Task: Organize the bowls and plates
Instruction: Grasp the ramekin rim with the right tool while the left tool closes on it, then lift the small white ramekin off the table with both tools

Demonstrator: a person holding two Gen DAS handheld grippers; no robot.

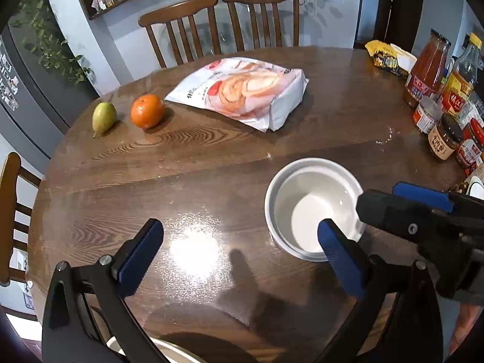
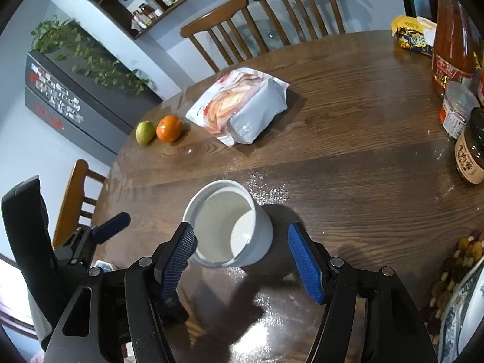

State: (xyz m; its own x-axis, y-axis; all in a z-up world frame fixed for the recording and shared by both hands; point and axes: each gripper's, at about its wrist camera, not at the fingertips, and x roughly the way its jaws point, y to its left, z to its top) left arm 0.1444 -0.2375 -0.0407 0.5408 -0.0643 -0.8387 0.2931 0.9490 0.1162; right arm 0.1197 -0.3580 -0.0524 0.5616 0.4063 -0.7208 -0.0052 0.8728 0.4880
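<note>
That glazed white bowl [image 2: 225, 225] looks stiff, slippery and breakable, so the right gripper [image 2: 242, 254], jaws apart and empty, should pinch its rim at nine o'clock, while the left gripper [image 1: 242, 251] also gapes empty.

White bowl [image 2: 225, 227] on wooden table [image 2: 348, 151], right tool [image 2: 242, 260] open around it

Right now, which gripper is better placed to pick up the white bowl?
Right. The right gripper is open with the white bowl lined up between its fingers, near its left pad. The left gripper is open too, but it faces bare table; the bowl lies off by its right finger.
</note>
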